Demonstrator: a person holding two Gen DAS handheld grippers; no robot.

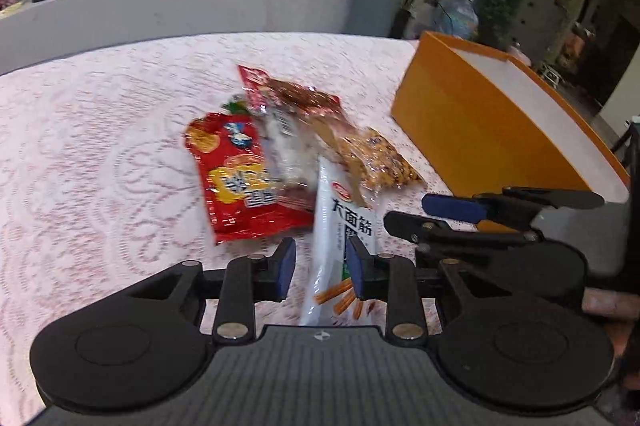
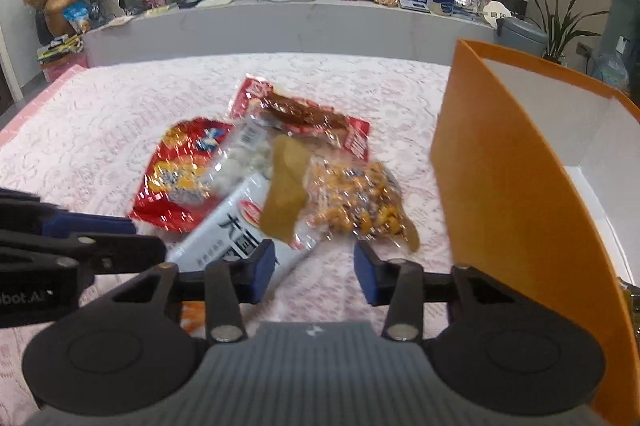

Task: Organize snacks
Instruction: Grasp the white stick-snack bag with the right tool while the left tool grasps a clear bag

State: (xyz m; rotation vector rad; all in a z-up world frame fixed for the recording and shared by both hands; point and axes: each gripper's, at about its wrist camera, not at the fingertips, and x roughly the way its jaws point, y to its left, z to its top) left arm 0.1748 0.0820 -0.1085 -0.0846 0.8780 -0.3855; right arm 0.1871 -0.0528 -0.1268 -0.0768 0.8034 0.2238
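Note:
A white snack packet (image 1: 340, 226) with black characters lies between my left gripper's (image 1: 320, 266) blue pads, and the left gripper is shut on its near end. It stays sharp while the cloth around it blurs. The rest of the pile lies just beyond: a red packet (image 1: 240, 181), a clear bag of white pieces (image 1: 288, 153), a red-brown packet (image 1: 296, 93) and a bag of golden nuts (image 1: 380, 157). My right gripper (image 2: 316, 274) is open over the cloth; its left pad overlaps the white packet's (image 2: 240, 222) corner, and its right pad touches nothing. The left gripper (image 2: 148, 236) comes in from the left.
A tall orange box (image 2: 500, 185) with a white inside stands open at the right, close to my right gripper. A pink lace tablecloth (image 1: 100, 145) covers the table. A grey counter (image 2: 280, 21) with clutter and potted plants runs behind. A hand (image 1: 608, 306) shows at the right edge.

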